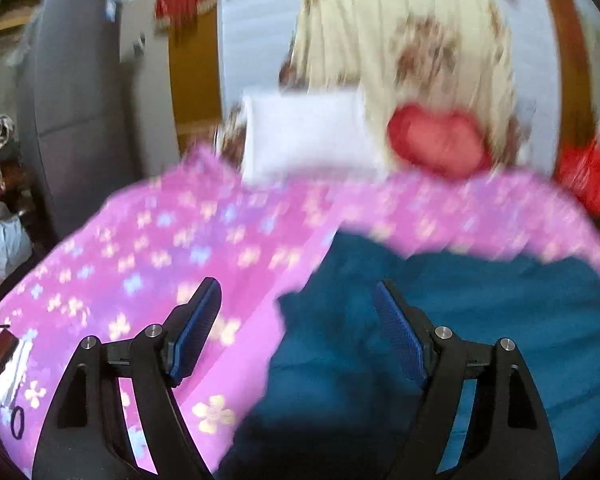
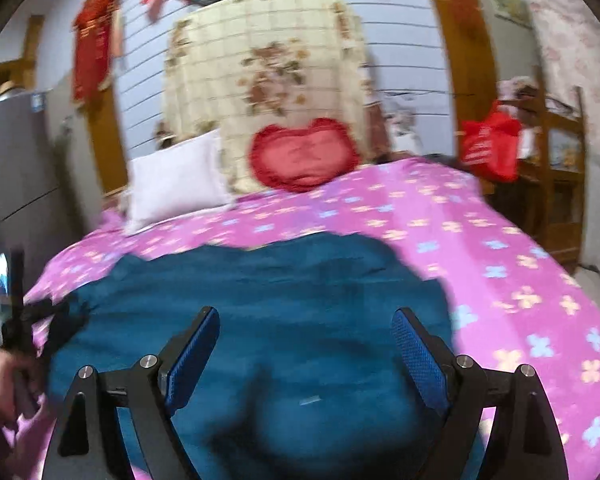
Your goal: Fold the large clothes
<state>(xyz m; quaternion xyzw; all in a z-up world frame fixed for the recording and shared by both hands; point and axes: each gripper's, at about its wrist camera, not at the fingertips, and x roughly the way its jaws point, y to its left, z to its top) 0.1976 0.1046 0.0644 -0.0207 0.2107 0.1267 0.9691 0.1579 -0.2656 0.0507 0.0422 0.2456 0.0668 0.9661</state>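
Observation:
A dark teal garment (image 2: 284, 304) lies spread flat on a bed covered with a pink flowered sheet (image 2: 500, 264). In the left wrist view the garment (image 1: 440, 320) fills the lower right, its left edge running between the fingers. My left gripper (image 1: 298, 296) hangs above that edge, open, with nothing between its blue pads (image 1: 198, 328). My right gripper (image 2: 306, 322) hovers over the middle of the garment, also open and empty. At the far left of the right wrist view a hand holds the other gripper (image 2: 32, 320), blurred.
A white pillow (image 2: 176, 184), a red heart cushion (image 2: 304, 156) and a cream floral quilt (image 2: 268, 80) stand at the bed's head. A grey cabinet (image 1: 76, 128) stands left of the bed, a wooden shelf with a red bag (image 2: 488, 148) right.

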